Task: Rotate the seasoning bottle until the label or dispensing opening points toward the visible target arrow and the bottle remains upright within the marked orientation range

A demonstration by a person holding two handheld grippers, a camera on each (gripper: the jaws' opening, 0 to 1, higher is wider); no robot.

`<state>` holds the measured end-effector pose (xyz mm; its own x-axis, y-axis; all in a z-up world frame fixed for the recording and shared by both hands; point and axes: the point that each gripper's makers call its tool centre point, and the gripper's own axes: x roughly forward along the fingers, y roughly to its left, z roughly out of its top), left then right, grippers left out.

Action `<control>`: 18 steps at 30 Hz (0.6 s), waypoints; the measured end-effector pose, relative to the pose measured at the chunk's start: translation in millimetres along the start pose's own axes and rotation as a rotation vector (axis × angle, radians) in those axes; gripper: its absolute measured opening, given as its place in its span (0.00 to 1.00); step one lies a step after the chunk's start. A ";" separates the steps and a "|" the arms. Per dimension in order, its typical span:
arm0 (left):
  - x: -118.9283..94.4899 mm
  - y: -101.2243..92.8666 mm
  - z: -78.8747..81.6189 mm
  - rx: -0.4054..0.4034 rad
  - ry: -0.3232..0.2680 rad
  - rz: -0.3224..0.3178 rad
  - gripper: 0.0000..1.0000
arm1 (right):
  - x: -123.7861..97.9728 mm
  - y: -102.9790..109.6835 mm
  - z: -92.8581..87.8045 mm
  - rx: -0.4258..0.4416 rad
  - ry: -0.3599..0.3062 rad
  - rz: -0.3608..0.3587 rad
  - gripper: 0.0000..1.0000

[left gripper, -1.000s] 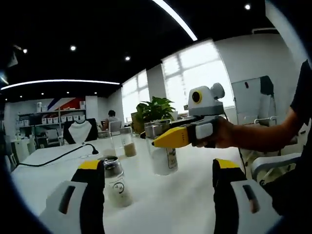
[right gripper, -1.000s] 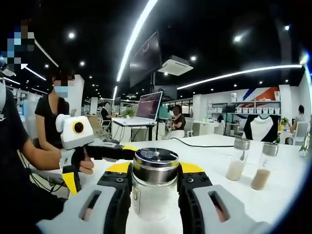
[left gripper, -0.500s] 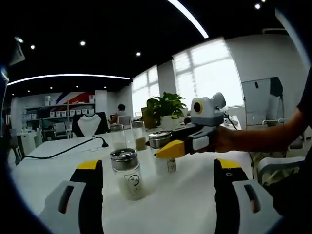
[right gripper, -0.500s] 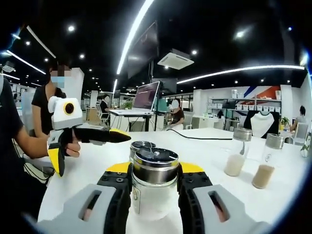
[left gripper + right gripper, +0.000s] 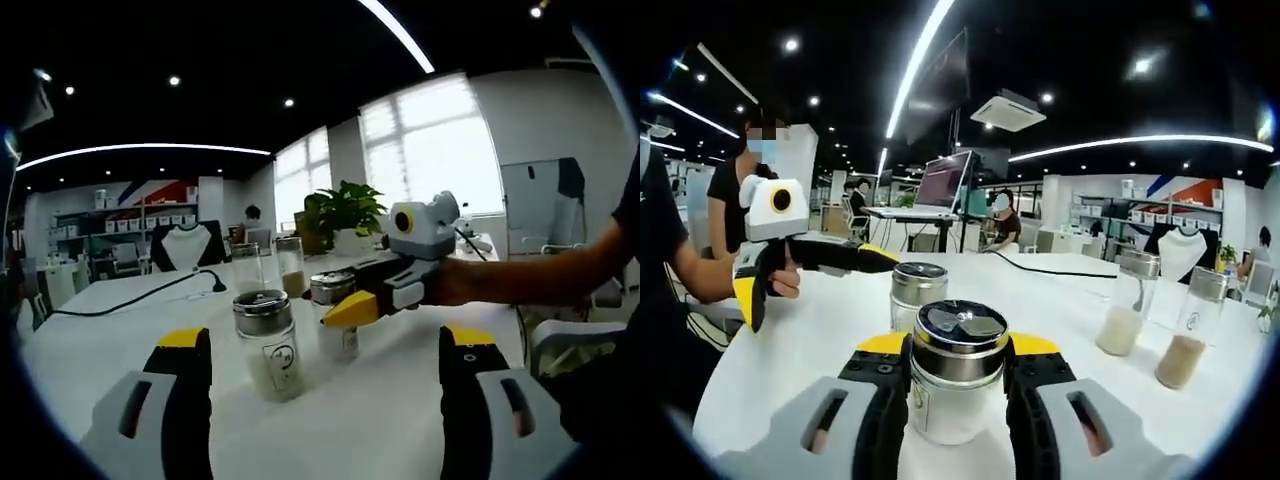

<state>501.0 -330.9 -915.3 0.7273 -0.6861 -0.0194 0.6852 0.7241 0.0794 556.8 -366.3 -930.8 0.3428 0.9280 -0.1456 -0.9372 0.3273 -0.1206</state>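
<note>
In the left gripper view, the left gripper [image 5: 323, 375] has its jaws spread wide at 7 and 5 o'clock, with bare white table [image 5: 370, 420] between them. A second bottle [image 5: 268, 344], glass with a metal cap and pale powder, stands upright just above the 7 o'clock jaw, free of both jaws. Behind it at 12 o'clock the seasoning bottle [image 5: 333, 315] is half covered by the right gripper [image 5: 352, 308], which reaches in from 3 o'clock, so its label is hard to read. Two further jars [image 5: 268, 268] stand well back toward 11 o'clock beside a black cable [image 5: 130, 304]. Open tabletop runs out toward 9 o'clock. Against half a second ago, the second bottle sits closer to the view's centre and the plant [image 5: 342, 210] has slid slightly toward 12 o'clock; the whole picture has shifted, so the camera has moved.

In the right gripper view, the right gripper [image 5: 958, 375] pinches the seasoning bottle [image 5: 956, 375] at 6 o'clock, upright, its lower body cut off behind the jaws. No arrow can be made out on the table [image 5: 840, 330]. The second bottle [image 5: 917, 292] stands just beyond at 12 o'clock, and the left gripper [image 5: 878, 264] hovers at 10 o'clock with its tips near that bottle; I cannot tell its jaw gap here. Two jars [image 5: 1155, 320] stand at 3 o'clock. Compared with before, the second bottle shows more fully above the gripped cap.
</note>
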 end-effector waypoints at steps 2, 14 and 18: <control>0.1 -0.4 -0.2 0.003 0.002 0.000 1.00 | -0.4 0.1 -0.8 0.015 -0.004 0.020 0.34; -1.0 1.3 -3.5 0.006 0.013 0.009 1.00 | -1.5 3.3 -0.6 0.005 -0.004 0.051 0.34; -0.9 0.7 -4.4 0.003 0.016 0.004 1.00 | -1.4 5.4 -0.5 -0.001 -0.002 0.041 0.34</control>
<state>501.0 -329.5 -919.6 0.7304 -0.6821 -0.0354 0.6823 0.7264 0.0821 551.2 -365.8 -931.7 0.3036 0.9411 -0.1489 -0.9505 0.2883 -0.1159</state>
